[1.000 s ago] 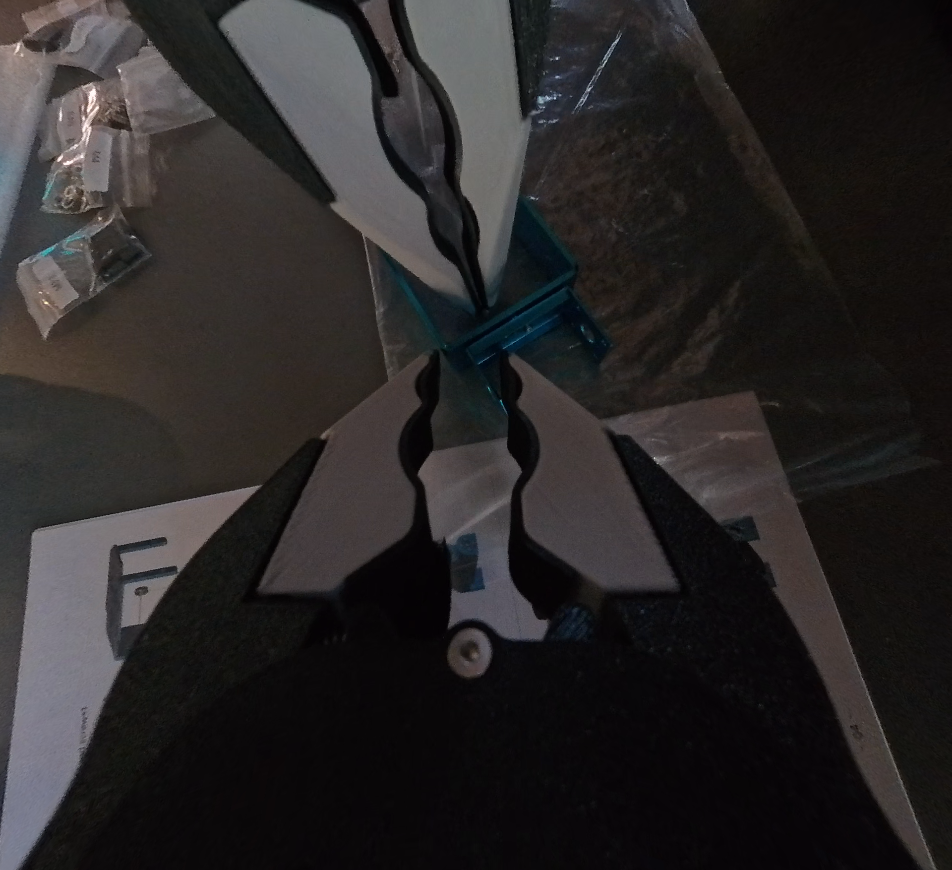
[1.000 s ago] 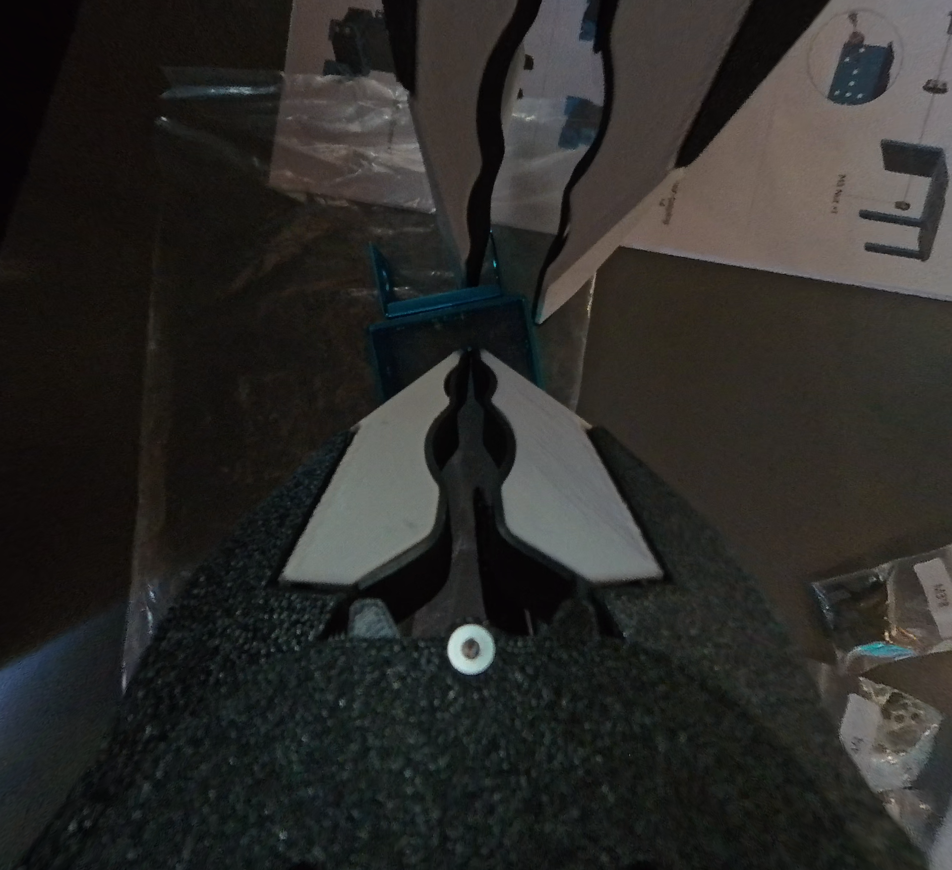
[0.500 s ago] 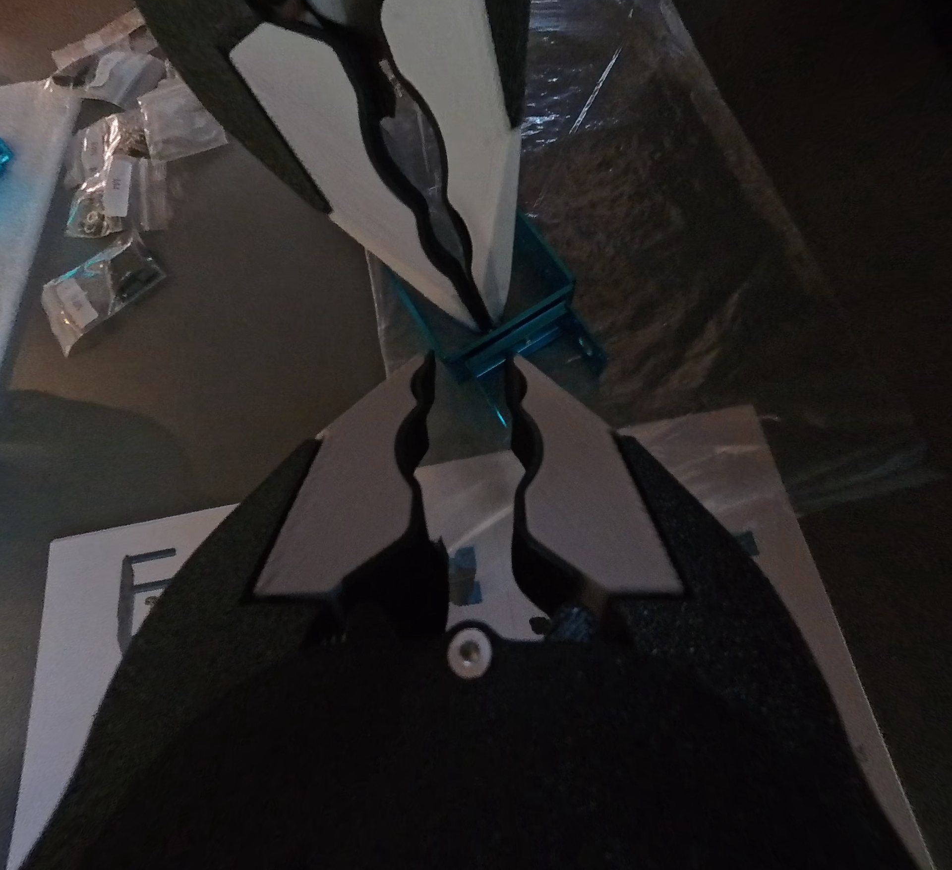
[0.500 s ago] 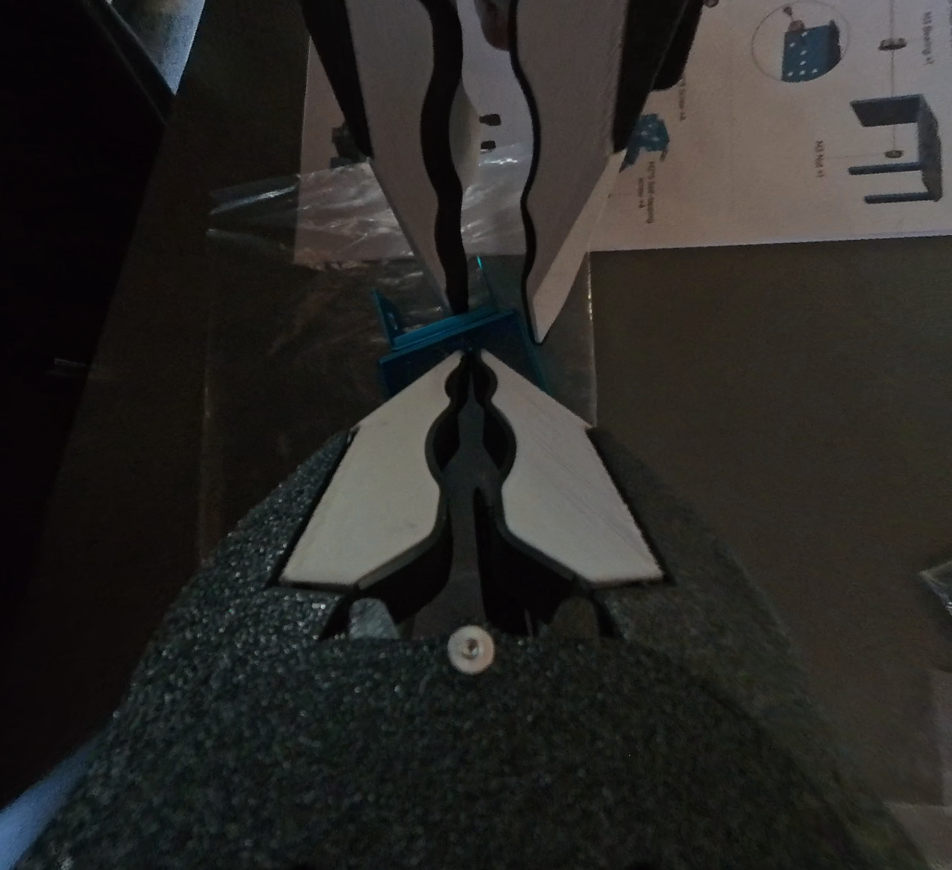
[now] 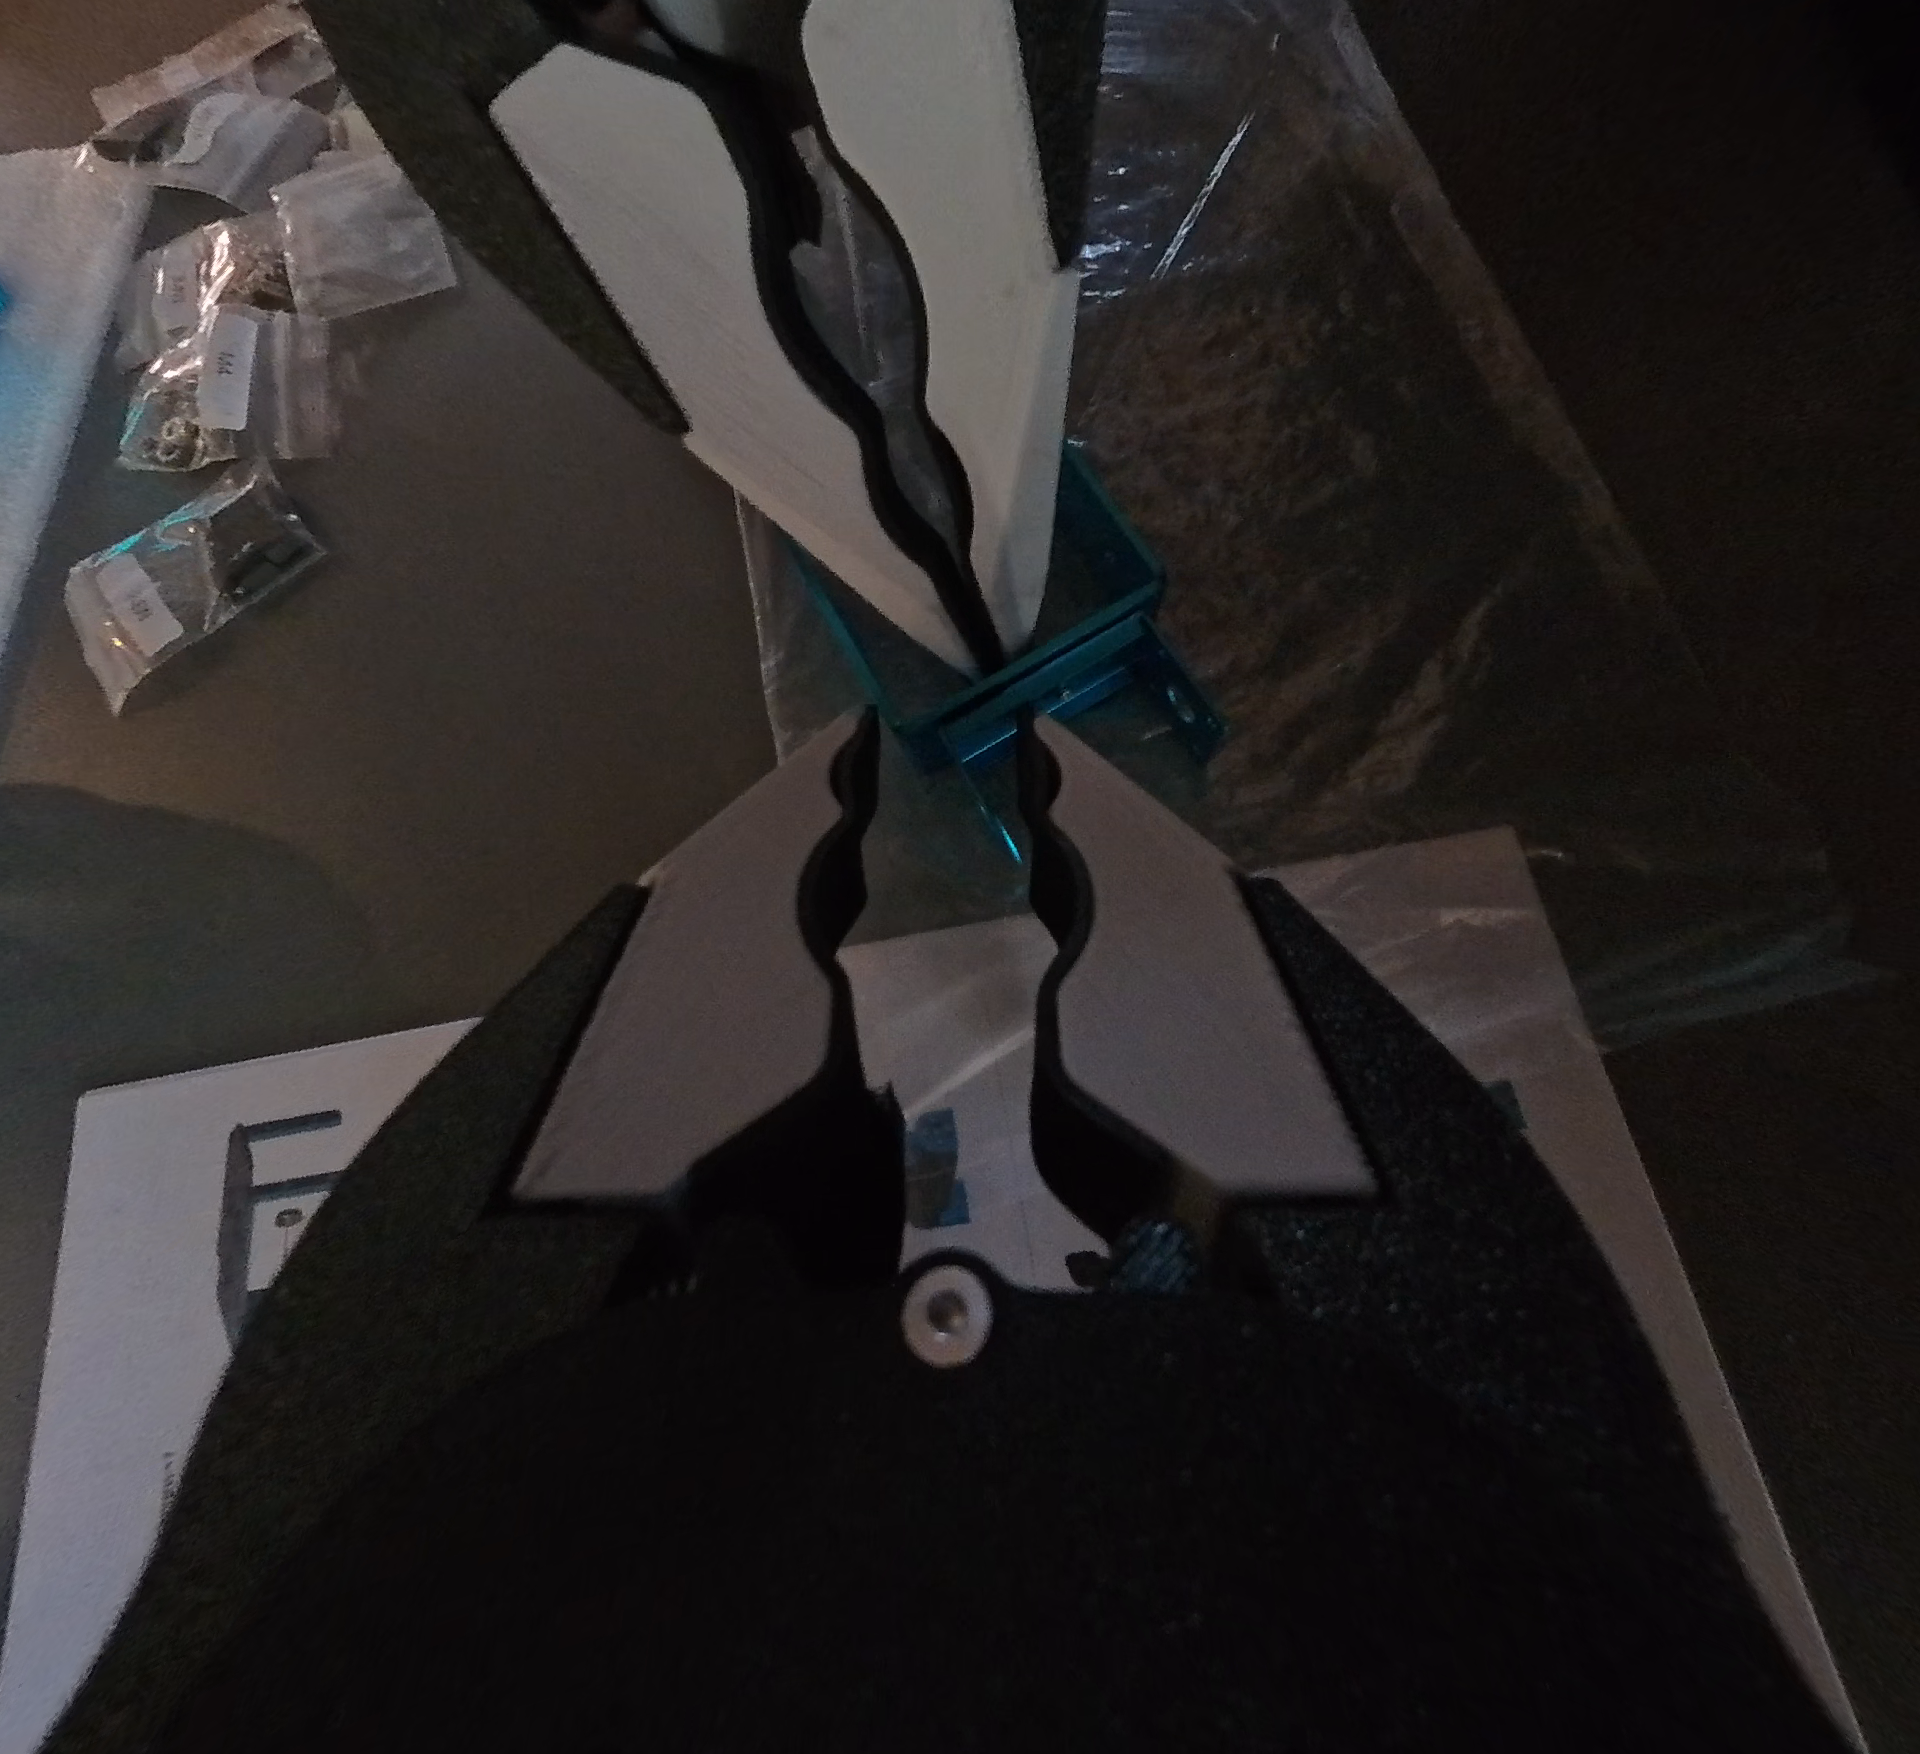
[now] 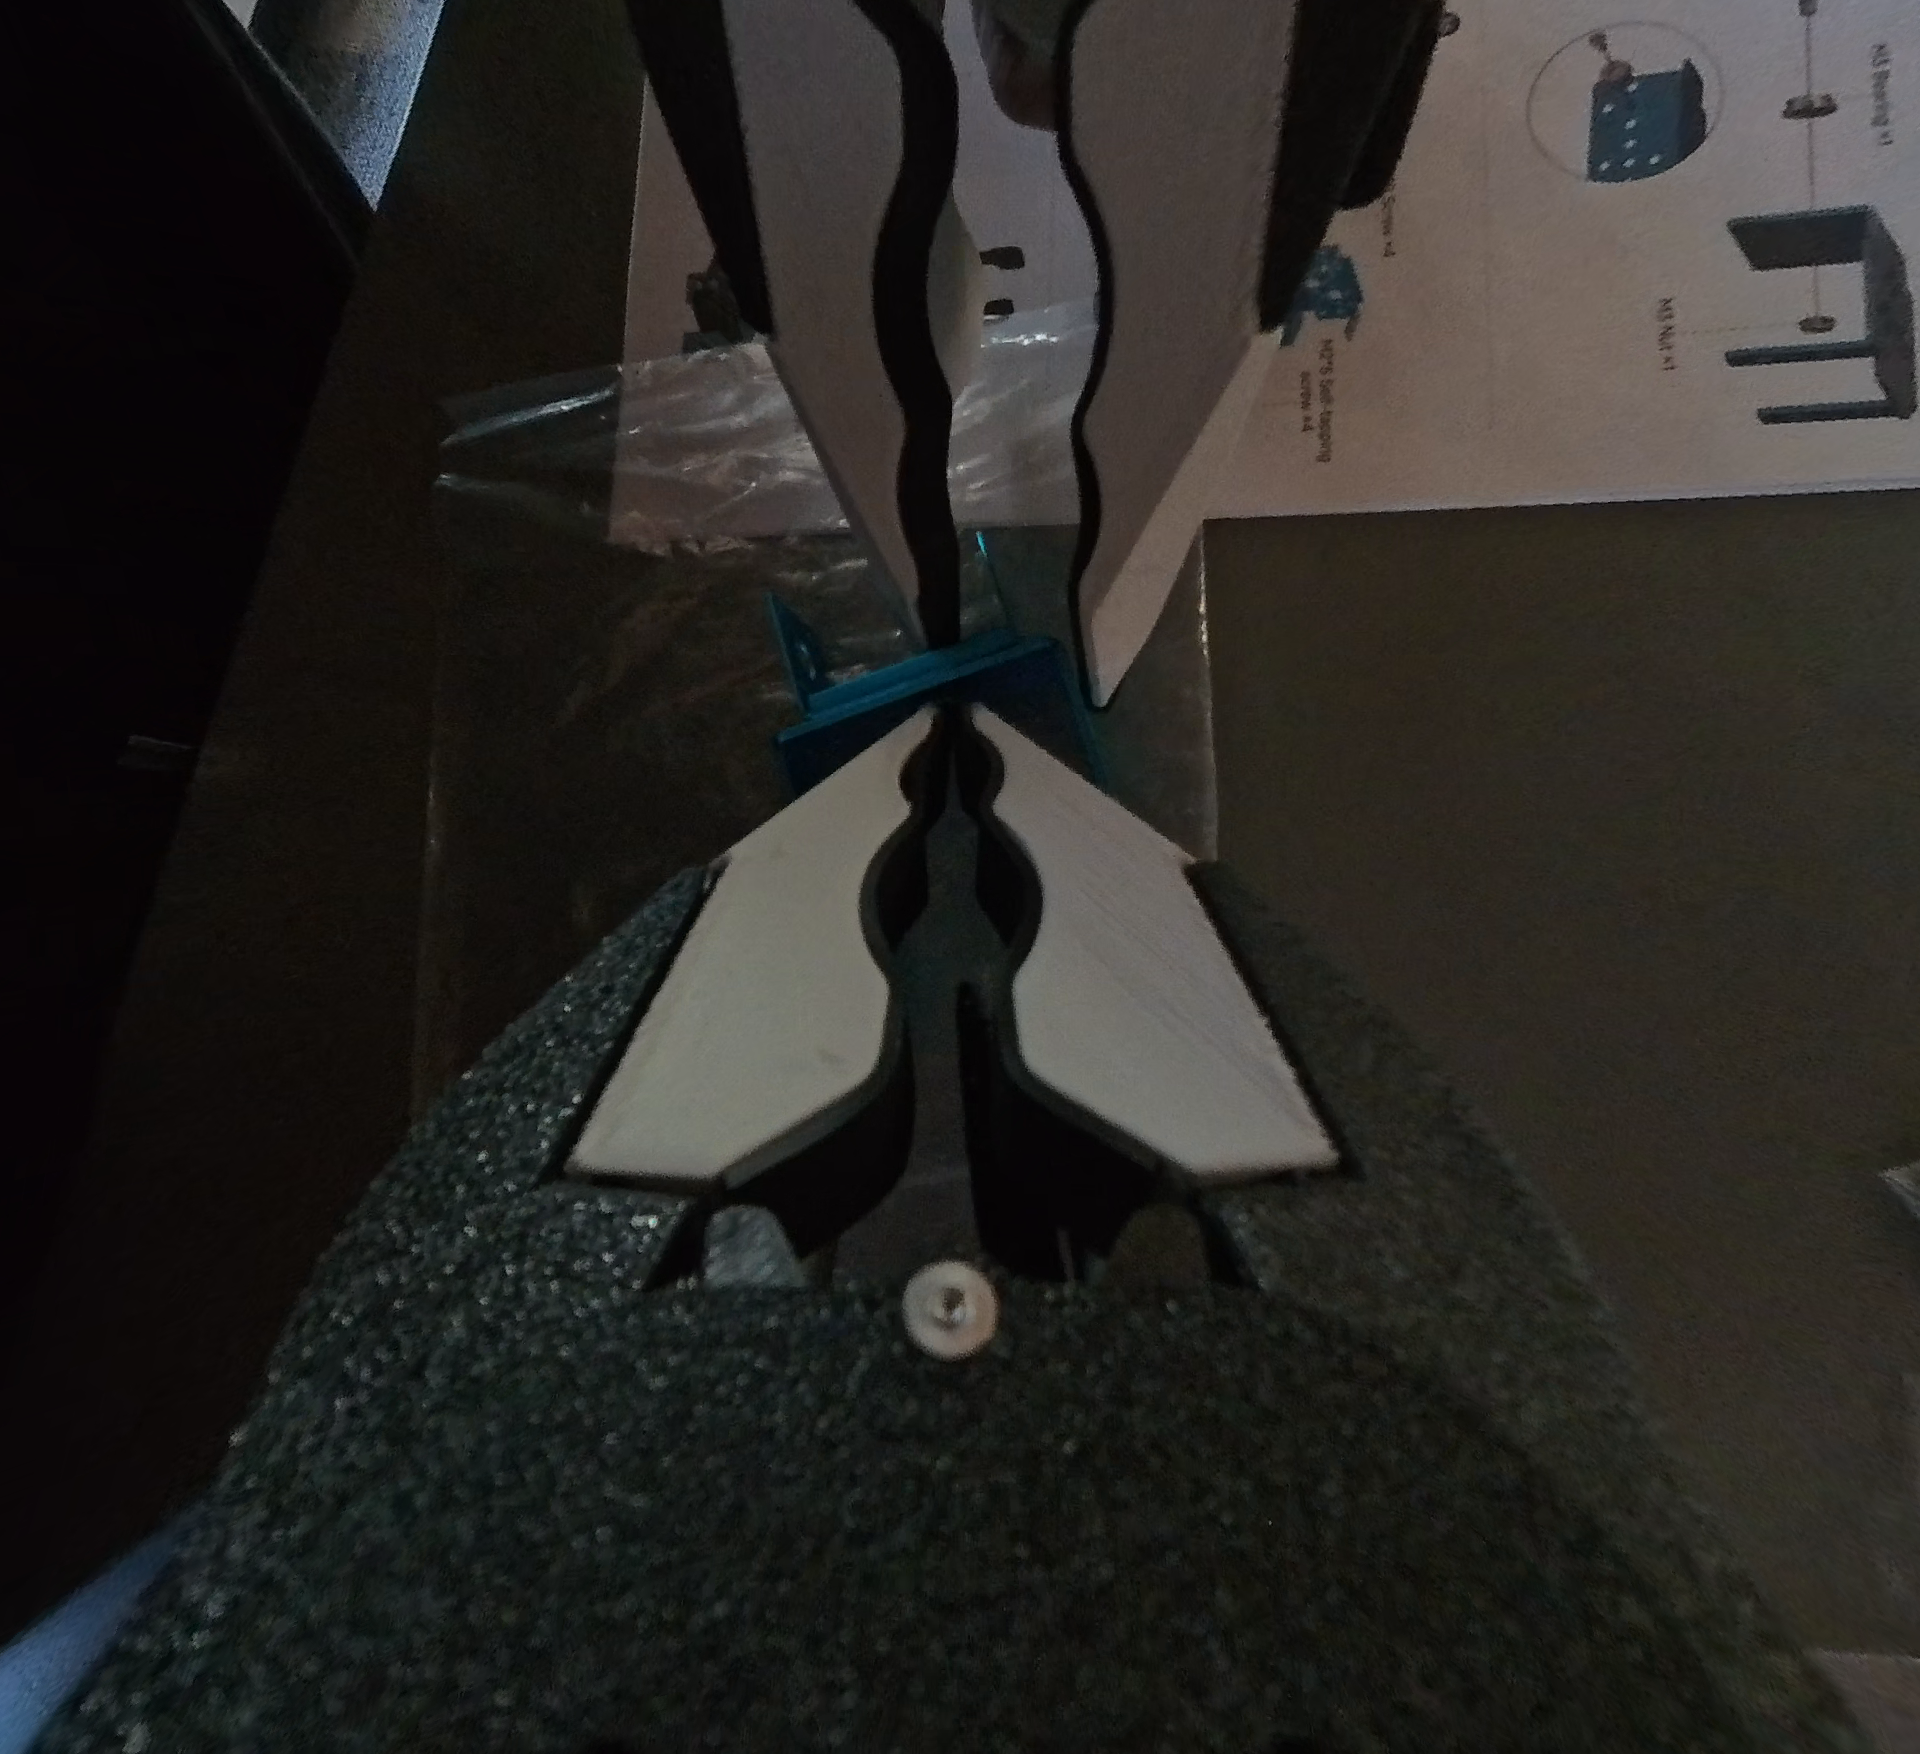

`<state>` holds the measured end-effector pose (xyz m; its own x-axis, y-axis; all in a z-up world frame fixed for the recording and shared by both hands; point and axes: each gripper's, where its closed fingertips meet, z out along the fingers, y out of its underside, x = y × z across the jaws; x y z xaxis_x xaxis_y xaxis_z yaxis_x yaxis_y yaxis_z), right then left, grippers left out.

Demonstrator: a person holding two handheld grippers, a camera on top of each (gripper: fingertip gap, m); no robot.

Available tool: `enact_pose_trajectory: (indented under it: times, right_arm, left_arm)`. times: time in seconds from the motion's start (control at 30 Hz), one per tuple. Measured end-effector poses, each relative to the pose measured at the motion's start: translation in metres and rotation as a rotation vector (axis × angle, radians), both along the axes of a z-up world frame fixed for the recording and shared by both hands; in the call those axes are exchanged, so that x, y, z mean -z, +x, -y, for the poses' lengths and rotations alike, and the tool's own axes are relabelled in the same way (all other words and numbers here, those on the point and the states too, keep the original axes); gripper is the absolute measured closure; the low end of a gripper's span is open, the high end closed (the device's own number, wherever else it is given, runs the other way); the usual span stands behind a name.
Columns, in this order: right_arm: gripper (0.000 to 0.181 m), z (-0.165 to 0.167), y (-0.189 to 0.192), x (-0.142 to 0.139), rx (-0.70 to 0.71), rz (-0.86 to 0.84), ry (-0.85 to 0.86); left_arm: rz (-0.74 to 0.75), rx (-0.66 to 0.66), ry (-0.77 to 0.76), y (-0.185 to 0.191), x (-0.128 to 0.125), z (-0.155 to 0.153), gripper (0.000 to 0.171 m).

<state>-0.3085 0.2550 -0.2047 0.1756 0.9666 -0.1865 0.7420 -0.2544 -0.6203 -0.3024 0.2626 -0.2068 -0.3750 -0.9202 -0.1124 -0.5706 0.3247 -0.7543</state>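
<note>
Bracket (image 5: 1049,696), blue metal, sits on plastic film (image 5: 1403,457) at 12 o'clock of the left tongs (image 5: 951,728), whose spread tips straddle its near wall. Right tongs (image 6: 961,717) pinch the opposite wall, nearly closed. Likely stiff, light, slick; thin walls suit gripping.

Bracket (image 5: 1081,655) sits on plastic sheet (image 5: 1351,416), btwn the two grippers facing each other. Instruction sheet (image 5: 135,1216) lies nearer on table (image 5: 416,769); parts bags (image 5: 208,416) far left.
</note>
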Motion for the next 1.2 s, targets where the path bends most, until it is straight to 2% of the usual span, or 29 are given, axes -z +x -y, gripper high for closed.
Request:
enact_pose_trajectory:
  times: [1.2]
  right_arm:
    - [0.180, 0.0046, -0.0005, -0.0048, 0.013, -0.028, 0.000]
  left_arm:
    - [-0.008, 0.002, 0.004, -0.0002, 0.0015, 0.0000, 0.146]
